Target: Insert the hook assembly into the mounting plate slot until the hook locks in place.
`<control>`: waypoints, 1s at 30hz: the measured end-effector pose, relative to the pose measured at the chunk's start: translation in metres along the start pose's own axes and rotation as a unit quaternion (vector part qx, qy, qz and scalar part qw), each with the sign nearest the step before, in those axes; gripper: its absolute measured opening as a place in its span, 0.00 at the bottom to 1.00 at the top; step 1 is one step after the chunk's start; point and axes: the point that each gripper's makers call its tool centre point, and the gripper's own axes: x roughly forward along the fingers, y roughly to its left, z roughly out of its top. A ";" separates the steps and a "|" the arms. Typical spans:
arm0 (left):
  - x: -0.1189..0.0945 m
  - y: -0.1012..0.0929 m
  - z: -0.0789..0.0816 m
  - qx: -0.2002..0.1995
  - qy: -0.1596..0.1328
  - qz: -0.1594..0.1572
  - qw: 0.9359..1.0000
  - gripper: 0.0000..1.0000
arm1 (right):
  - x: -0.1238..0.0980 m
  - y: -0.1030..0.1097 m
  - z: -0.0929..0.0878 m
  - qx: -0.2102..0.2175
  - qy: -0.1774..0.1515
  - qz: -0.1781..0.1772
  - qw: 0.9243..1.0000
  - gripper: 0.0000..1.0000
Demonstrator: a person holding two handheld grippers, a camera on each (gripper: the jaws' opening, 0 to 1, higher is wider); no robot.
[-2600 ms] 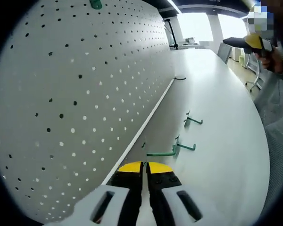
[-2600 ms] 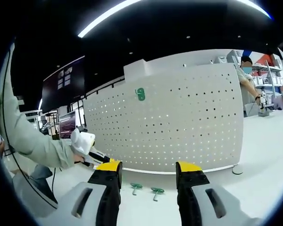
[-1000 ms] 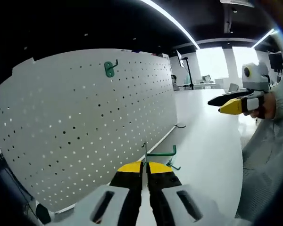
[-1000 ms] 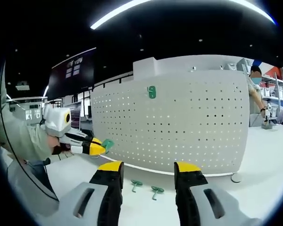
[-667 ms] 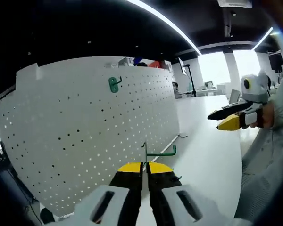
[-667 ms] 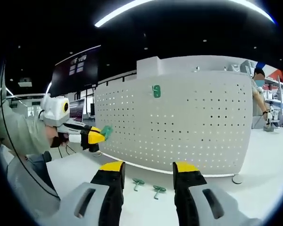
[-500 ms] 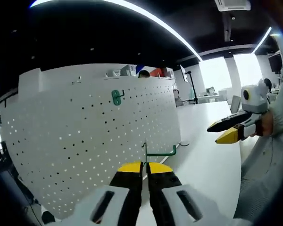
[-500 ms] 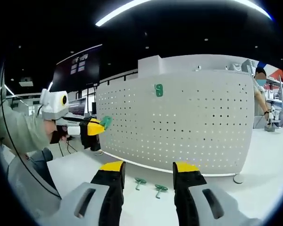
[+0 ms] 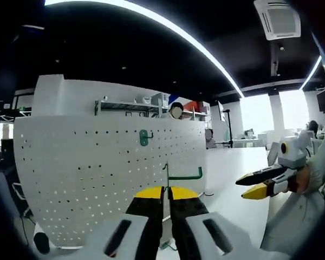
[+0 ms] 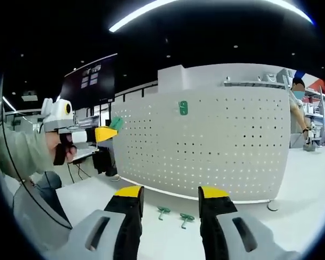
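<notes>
While the left gripper (image 9: pixel 166 190) is up in the air with its jaws pinched tight, a green hook (image 9: pixel 180 174) sits clamped between the yellow tips, its thin shank rising straight from the pinch and its arm reaching right with a small upturned end. Beyond it stands the white pegboard (image 9: pixel 86 179), upright on the white table (image 9: pixel 227 189); the held hook is in front of the board, and I can't tell whether it touches it. Another green hook already hangs on the board (image 9: pixel 145 137), high up, above and left of the held one.

Over to the right gripper view: the right gripper (image 10: pixel 166 194) has its jaws spread wide, nothing between them. Past the tips, two spare green hooks (image 10: pixel 174 214) lie on the table near the foot of the pegboard. At far left of this view the left gripper is seen, carried high by a hand in a pale sleeve (image 10: pixel 19 154), the green piece at its yellow tip, level with the board's upper left edge. In the left gripper view, the right gripper hangs at the right, well apart from the board.
</notes>
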 end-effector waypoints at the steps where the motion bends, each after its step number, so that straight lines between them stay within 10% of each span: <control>1: 0.000 -0.001 0.000 -0.003 -0.002 0.000 1.000 0.04 | 0.000 0.002 0.003 0.006 -0.003 0.001 1.000 0.38; 15: 0.001 -0.026 -0.007 -0.045 -0.011 -0.025 0.999 0.04 | 0.003 0.038 0.074 0.035 -0.067 0.050 0.996 0.38; 30: 0.005 -0.046 0.009 -0.040 -0.029 -0.050 0.998 0.04 | 0.017 0.067 0.089 0.042 -0.065 0.109 0.991 0.22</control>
